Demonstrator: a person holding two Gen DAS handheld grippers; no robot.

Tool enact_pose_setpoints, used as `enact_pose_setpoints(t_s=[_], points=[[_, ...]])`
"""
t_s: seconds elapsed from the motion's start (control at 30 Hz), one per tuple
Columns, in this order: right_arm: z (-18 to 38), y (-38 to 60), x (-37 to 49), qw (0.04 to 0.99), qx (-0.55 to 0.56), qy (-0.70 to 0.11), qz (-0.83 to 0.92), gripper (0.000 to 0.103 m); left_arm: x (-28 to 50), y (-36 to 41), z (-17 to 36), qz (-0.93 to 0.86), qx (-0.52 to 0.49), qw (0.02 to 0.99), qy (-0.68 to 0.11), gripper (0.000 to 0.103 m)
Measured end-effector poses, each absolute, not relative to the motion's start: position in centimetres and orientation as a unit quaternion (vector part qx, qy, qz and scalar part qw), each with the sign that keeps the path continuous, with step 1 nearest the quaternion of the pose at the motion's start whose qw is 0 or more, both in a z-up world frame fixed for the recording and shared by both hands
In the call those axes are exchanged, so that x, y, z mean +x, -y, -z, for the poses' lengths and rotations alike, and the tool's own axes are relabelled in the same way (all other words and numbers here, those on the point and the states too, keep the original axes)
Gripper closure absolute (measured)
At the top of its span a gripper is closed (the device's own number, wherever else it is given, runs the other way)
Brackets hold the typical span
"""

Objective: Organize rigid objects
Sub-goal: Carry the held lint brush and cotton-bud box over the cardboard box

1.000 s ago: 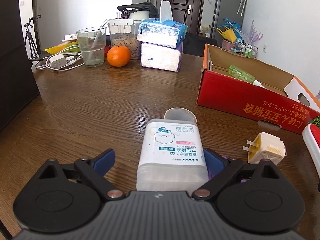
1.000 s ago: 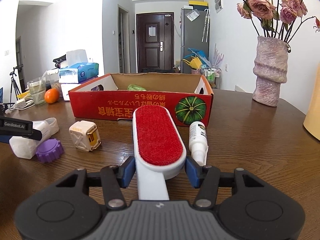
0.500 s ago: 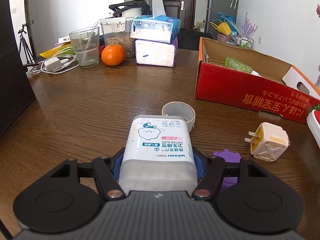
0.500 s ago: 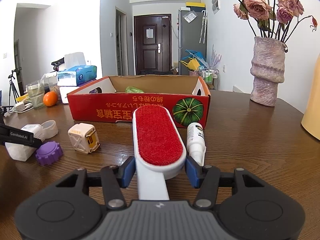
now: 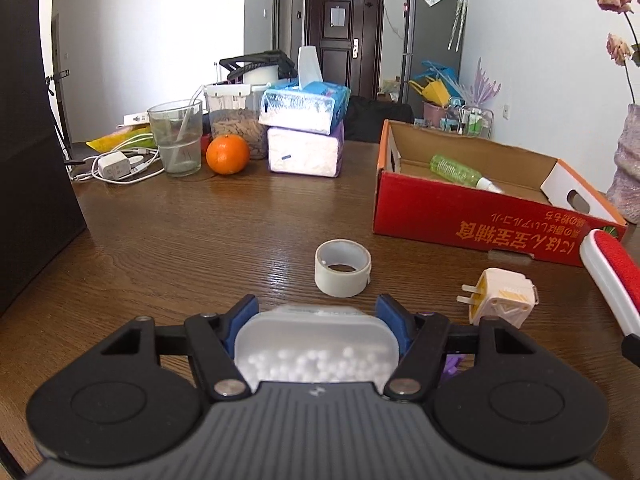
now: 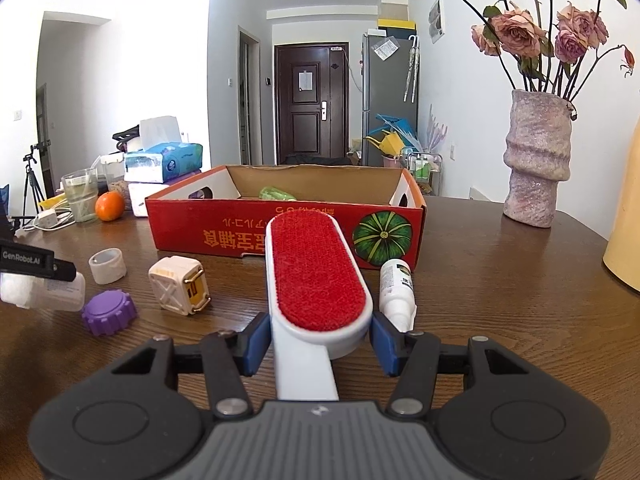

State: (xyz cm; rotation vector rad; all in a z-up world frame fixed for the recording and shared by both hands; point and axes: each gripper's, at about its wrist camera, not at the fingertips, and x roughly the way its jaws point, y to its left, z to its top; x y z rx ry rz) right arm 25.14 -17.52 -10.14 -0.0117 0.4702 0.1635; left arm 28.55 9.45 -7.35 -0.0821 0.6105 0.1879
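Clamped across my left gripper (image 5: 317,322) is the cotton-swab box (image 5: 316,346), a frosted plastic case with white swab tips showing through its end; both blue pads press its sides and, seen from the right wrist, it hangs clear of the table (image 5: 180,240). To carry it well I should keep it level so it cannot slide out forward, and pass above the tape roll (image 5: 343,267) just ahead instead of nudging it. The purple cap (image 6: 109,312) sits below and beside the box, so a straight rise suits best.

Between the pads of my right gripper (image 6: 316,344) lies the lint brush (image 6: 316,276), red face up, held at the neck below the head. It points at the red cardboard box (image 6: 256,236), and I judge it needs lifting over the near wall before I let go. The small white bottle (image 6: 397,290) lies just beside the brush and the plug adapter (image 6: 178,290) is near on the other side.

Farther off, the red cardboard box stands open-topped with only a green bottle (image 5: 460,170) lying in it that I can see. Beyond, a glass (image 5: 176,138) holds a straw and some water, and a clear canister (image 5: 236,122) is part full of brown pieces.
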Motion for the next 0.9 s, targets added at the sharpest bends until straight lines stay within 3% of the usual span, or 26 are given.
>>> enact_pose_setpoints(t_s=[0.9], points=[[6.3,16.6,23.5,0.978,0.014,-0.174,-0.114,0.050,26.0,-2.5,2.3,-0.030,-0.032,0.971,-0.235,0.036]])
